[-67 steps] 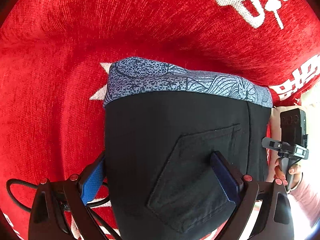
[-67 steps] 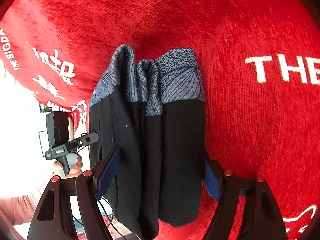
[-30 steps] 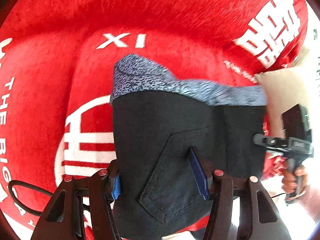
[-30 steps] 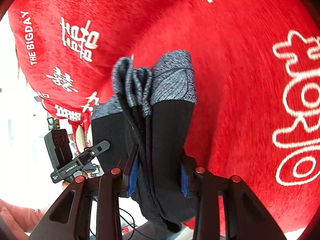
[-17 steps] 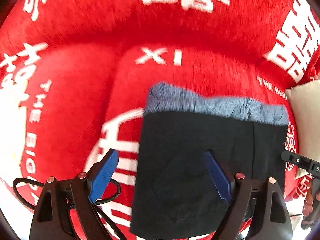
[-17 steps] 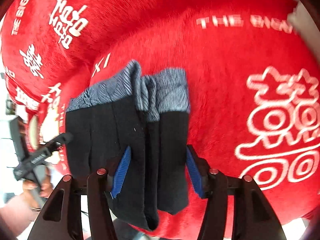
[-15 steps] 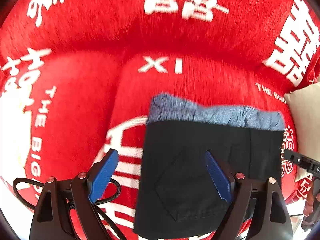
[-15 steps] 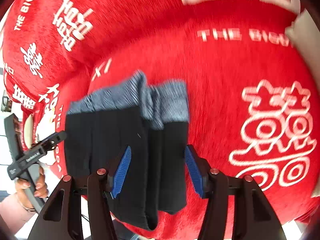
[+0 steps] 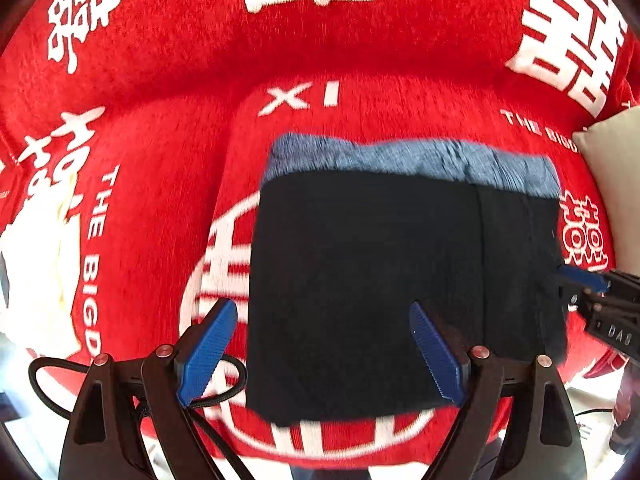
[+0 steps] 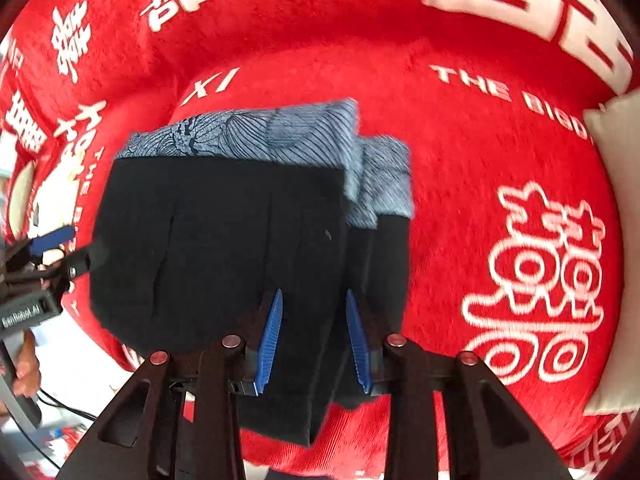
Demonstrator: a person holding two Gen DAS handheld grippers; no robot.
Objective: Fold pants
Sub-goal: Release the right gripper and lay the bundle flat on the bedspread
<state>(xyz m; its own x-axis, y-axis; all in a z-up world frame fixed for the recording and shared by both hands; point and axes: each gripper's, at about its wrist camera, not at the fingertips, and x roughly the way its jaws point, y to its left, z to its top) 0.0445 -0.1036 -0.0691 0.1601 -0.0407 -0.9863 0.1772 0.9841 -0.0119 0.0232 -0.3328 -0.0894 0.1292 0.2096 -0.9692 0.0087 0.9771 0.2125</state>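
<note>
The folded black pants [image 9: 368, 280] with a blue-grey patterned band along the far edge lie on a red cushion. My left gripper [image 9: 324, 348] is open above the pants' near left part, its fingers wide apart and holding nothing. In the right wrist view the pants [image 10: 216, 240] show as a folded stack. My right gripper [image 10: 312, 332] has its blue pads closed in on the stack's near right edge, gripping the layers. The left gripper shows at the left edge [image 10: 44, 256], the right gripper at the right edge of the left view [image 9: 596, 296].
The red cushion [image 9: 160, 168] carries white characters and lettering and curves up to a red backrest [image 9: 320, 32]. A beige pillow [image 10: 616, 184] lies at the right. A black cable [image 9: 60, 384] hangs by my left gripper. The cushion's front edge is just below the pants.
The pants were carried in both grippers and set down on the cushion. My left gripper opened and let go. My right gripper opened briefly and has closed in on the right edge.
</note>
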